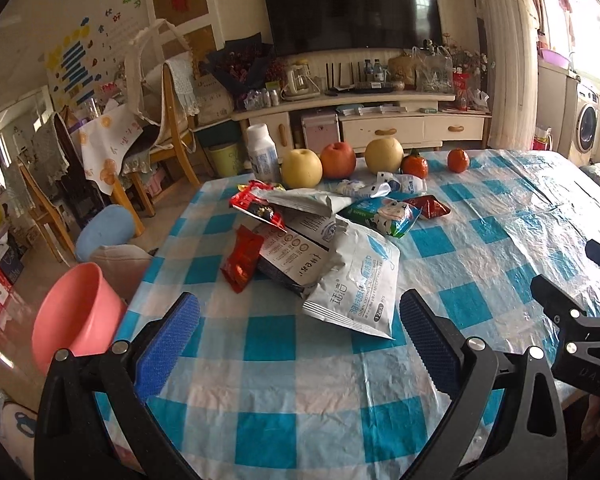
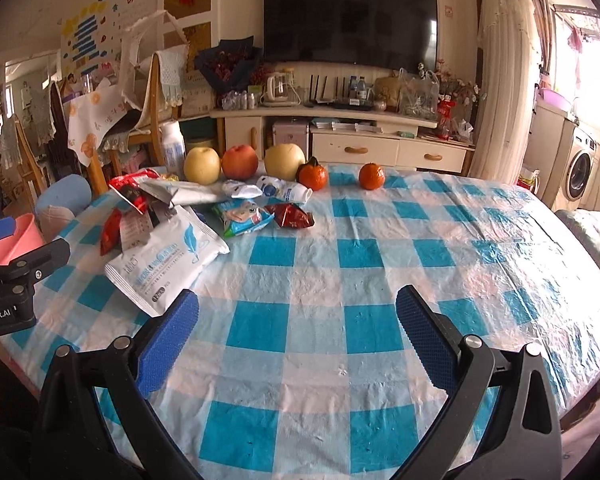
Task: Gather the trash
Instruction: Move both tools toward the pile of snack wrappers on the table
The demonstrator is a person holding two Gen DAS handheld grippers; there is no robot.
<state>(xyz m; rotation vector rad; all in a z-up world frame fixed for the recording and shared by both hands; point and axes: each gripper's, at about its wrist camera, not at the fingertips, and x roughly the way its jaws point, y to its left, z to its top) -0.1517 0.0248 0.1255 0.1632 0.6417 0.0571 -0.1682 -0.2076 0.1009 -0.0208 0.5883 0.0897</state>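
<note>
A pile of empty wrappers lies on the blue-checked table: a white wipes pack (image 1: 356, 284) (image 2: 168, 260), a red snack bag (image 1: 242, 258), a green-and-white packet (image 1: 384, 214) (image 2: 242, 216), a dark red wrapper (image 1: 430, 206) (image 2: 294, 216) and crumpled white tubes (image 1: 380, 186). A pink bin (image 1: 76, 312) stands on the floor left of the table. My left gripper (image 1: 300, 328) is open and empty, just short of the wipes pack. My right gripper (image 2: 298, 324) is open and empty over bare cloth, right of the pile.
Two pears, an apple (image 1: 338, 160) and two oranges (image 1: 458, 160) line the table's far edge, with a white bottle (image 1: 262, 152). Chairs and a blue stool (image 1: 104, 228) stand to the left. A TV cabinet stands behind.
</note>
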